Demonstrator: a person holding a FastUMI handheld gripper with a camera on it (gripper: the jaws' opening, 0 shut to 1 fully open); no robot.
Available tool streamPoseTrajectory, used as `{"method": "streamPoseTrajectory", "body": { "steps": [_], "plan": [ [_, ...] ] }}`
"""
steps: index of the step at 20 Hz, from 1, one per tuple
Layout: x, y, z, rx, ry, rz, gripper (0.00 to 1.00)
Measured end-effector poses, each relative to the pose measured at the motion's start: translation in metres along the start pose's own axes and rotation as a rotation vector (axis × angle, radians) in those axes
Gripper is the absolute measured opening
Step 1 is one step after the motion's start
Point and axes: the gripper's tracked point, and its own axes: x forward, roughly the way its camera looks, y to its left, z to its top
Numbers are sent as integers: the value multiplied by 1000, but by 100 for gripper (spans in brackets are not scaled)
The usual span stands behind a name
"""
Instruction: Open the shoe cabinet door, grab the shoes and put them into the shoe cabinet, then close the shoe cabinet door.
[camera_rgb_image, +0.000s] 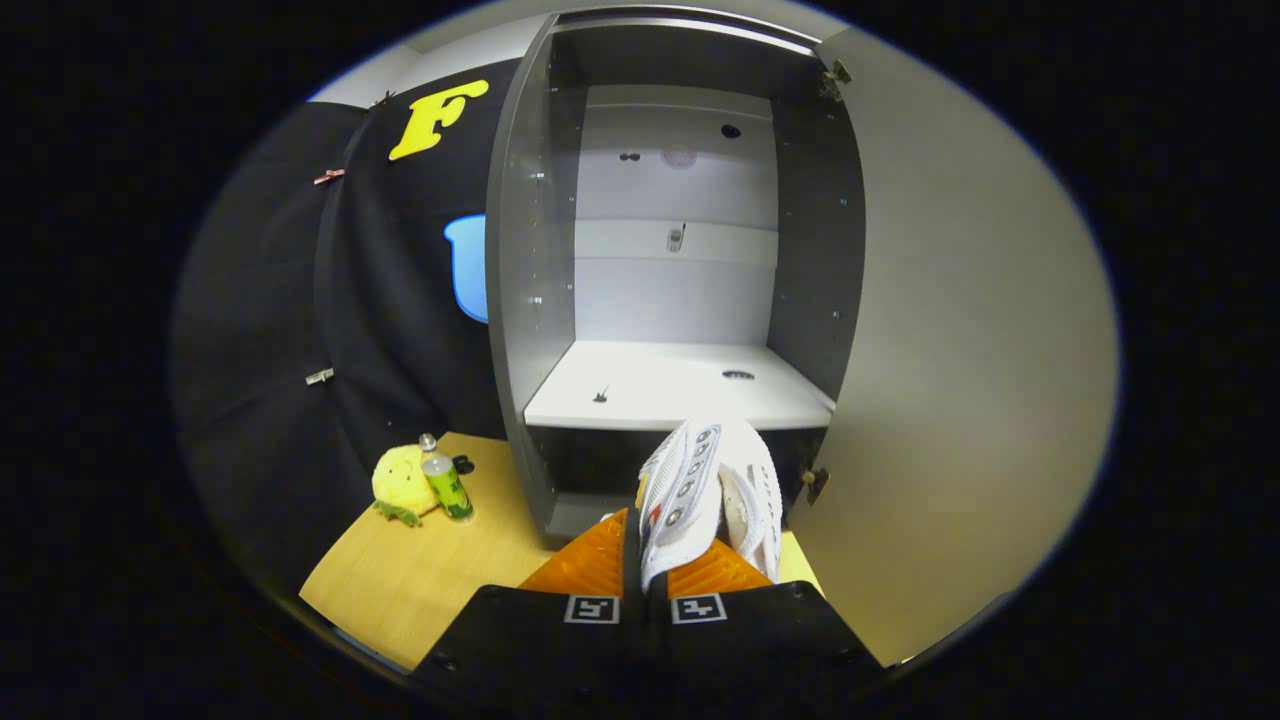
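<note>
The gripper clamps a white shoe — just ahead stands the cabinet, door open.

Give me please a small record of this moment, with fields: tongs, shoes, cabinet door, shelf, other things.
tongs: tongs shut on the shoes, both fingers pressing them
shoes: white shoes held between the fingers, just in front of the cabinet
cabinet door: door open, swung to the side of the shoe cabinet
shelf: white shelf beyond the shoes, nothing on it
other things: yellow plush toy and green can on the wooden floor beside the cabinet
</note>
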Motion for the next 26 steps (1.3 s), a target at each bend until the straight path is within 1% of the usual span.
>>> {"method": "streamPoseTrajectory", "body": {
  "steps": [2, 5, 10, 15, 18, 22, 26],
  "plan": [
    [17, -5, 24, 18, -19, 0, 4],
    [50, -15, 52, 5, -34, -12, 4],
    [118, -21, 80, -33, -46, 27, 4],
    [193, -25, 91, -50, -31, 60, 4],
    [228, -25, 89, -61, -22, 72, 4],
    [260, -19, 83, -54, 8, 107, 4],
    [280, -14, 86, -66, -1, 123, 4]
  ]
}}
